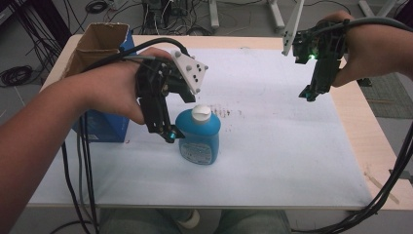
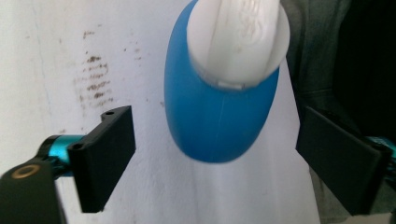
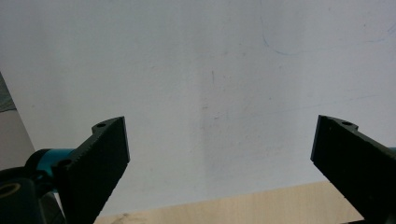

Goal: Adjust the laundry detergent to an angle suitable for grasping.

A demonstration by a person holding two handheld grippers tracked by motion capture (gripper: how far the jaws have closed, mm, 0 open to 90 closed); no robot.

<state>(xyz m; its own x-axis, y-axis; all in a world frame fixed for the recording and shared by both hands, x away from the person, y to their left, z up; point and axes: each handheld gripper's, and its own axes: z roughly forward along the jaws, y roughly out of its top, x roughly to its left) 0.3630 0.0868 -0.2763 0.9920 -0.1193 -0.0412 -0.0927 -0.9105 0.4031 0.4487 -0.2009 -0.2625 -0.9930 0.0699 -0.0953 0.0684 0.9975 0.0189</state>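
Note:
A blue bottle point(image 1: 198, 139) with a white cap point(image 1: 201, 113) stands upright on the white mat point(image 1: 282, 146), left of the middle. My left gripper point(image 1: 175, 132) points down at it from the left. In the left gripper view the bottle point(image 2: 210, 135) sits between the two black jaws with a gap on either side, so my left gripper point(image 2: 217, 121) is open and its pads are off the bottle. My right gripper point(image 1: 310, 93) hangs above the mat's far right. It point(image 3: 219, 126) is open, with bare mat below it.
A tall cardboard box point(image 1: 100, 41) and a blue box point(image 1: 104, 126) stand at the table's left edge, close behind my left hand. Brown smudges point(image 1: 228, 112) mark the mat beyond the bottle. Bare wood point(image 1: 358, 117) borders the mat on the right. Cables trail from both grippers.

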